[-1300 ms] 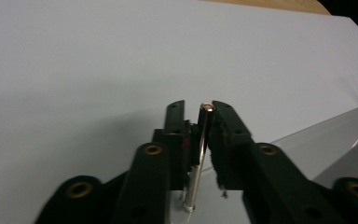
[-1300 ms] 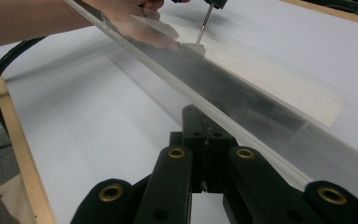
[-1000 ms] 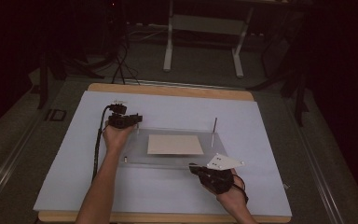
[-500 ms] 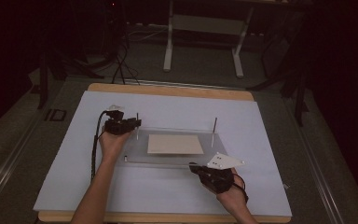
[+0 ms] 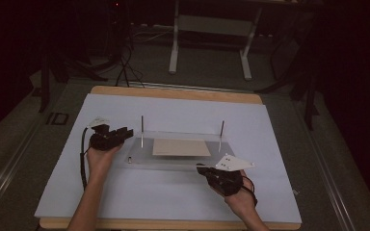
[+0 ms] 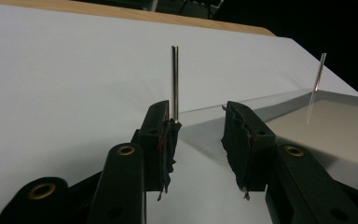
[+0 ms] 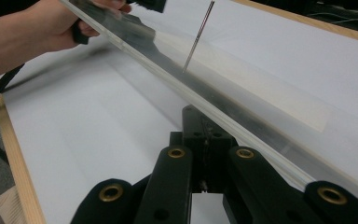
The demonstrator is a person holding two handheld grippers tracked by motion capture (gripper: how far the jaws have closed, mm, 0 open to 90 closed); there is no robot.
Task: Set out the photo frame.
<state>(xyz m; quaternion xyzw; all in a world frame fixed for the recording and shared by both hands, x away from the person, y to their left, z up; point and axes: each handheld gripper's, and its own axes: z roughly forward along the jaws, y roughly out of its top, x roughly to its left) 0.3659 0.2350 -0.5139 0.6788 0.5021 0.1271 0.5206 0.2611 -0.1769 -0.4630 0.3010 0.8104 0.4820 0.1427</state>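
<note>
Closing in on the clear plate (image 5: 178, 149) from the left, the left gripper (image 6: 198, 135) has its fingers parted, near pin (image 6: 175, 84) just beyond them, while the right gripper (image 7: 204, 144), fingers pinched together, rests at the plate's front edge; next, probably a square grip.

No text, label or number is legible.

small object on plate (image 5: 130, 159) | too small to identify (left end)
</note>
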